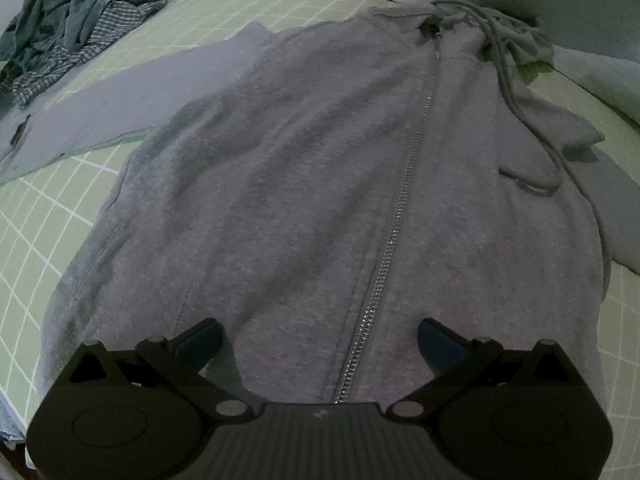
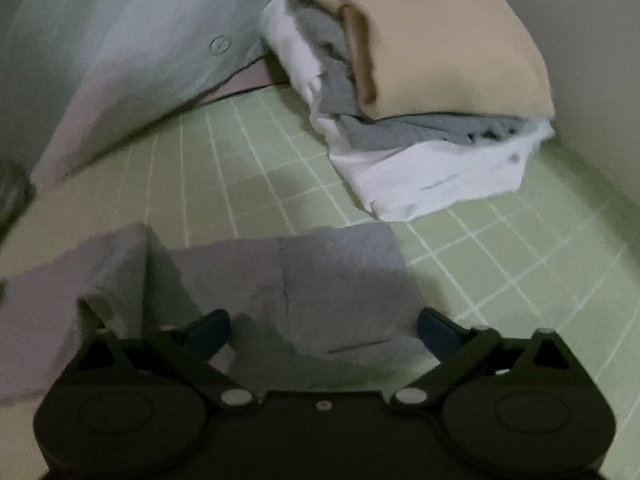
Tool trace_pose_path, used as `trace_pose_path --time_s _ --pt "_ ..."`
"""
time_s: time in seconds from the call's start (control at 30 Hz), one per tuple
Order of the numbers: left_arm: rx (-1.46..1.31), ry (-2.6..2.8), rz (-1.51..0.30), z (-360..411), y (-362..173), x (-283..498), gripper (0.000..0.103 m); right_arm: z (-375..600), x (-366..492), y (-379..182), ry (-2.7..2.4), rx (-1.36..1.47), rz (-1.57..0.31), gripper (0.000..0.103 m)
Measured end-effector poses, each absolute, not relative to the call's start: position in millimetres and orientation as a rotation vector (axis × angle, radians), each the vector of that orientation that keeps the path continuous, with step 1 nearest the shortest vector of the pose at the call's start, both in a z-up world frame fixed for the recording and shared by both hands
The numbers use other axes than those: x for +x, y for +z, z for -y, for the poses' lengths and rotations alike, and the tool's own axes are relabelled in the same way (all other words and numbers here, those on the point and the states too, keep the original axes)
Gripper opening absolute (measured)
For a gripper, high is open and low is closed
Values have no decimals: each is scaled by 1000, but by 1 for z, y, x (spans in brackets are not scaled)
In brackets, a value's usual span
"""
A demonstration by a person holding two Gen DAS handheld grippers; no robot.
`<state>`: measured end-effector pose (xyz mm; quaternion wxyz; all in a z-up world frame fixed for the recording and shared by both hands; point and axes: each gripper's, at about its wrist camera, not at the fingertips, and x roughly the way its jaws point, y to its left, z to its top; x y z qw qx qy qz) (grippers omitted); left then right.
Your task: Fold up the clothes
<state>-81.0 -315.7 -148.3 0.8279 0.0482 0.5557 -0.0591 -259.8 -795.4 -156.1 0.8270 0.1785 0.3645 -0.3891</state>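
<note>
the grey zip hoodie (image 1: 320, 184) lies spread front-up on the green gridded surface (image 1: 36, 240), its body stretching away ahead of the left gripper (image 1: 320, 344), whose fingers (image 1: 204, 340) stand wide apart over the hem with nothing between them. the right gripper (image 2: 324, 332) hangs over the hoodie's sleeve (image 2: 320, 280), its fingers (image 2: 210, 330) also apart and gripping nothing, with a stack of folded clothes (image 2: 420, 92) well beyond them. the fold looks barely begun; next the right fingers likely need to drop onto the sleeve end, pinch it and carry it across the body.

Left wrist cam: steep down, close over grey zip hoodie (image 1: 320, 184). Right wrist cam: shallower, nr hoodie sleeve (image 2: 320, 280). Shared: green grid mat (image 1: 48, 216).
</note>
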Motion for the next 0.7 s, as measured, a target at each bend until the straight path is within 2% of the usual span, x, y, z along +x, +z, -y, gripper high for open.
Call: trace_pose_path --time_s 0.07,0.1,0.13,0.17,0.4,0.5,0.57,0.7 --pt "101 -122 -1182 317 -148 -80 103 790 -264 -155 -819 318 -771 57" --pt "101 -122 -1184 317 -148 -80 103 788 -267 -154 -808 299 -772 46" --pt "101 -122 -1187 317 -148 -79 103 786 -270 -153 -797 281 -772 20" --pt "101 -122 -1190 317 -148 -78 103 788 -276 -153 -814 282 -773 15" --pt "102 -126 -1191 315 -148 -77 103 809 -330 -152 -988 300 -790 13" --pt "102 -126 -1188 315 -148 -78 103 817 -355 -151 -1047 339 -777 15" --pt "102 -126 -1186 315 -148 -79 103 818 -363 -151 -1070 348 -772 29" --pt "101 -126 -1182 315 -149 -80 103 821 -370 -151 -1079 403 -750 41"
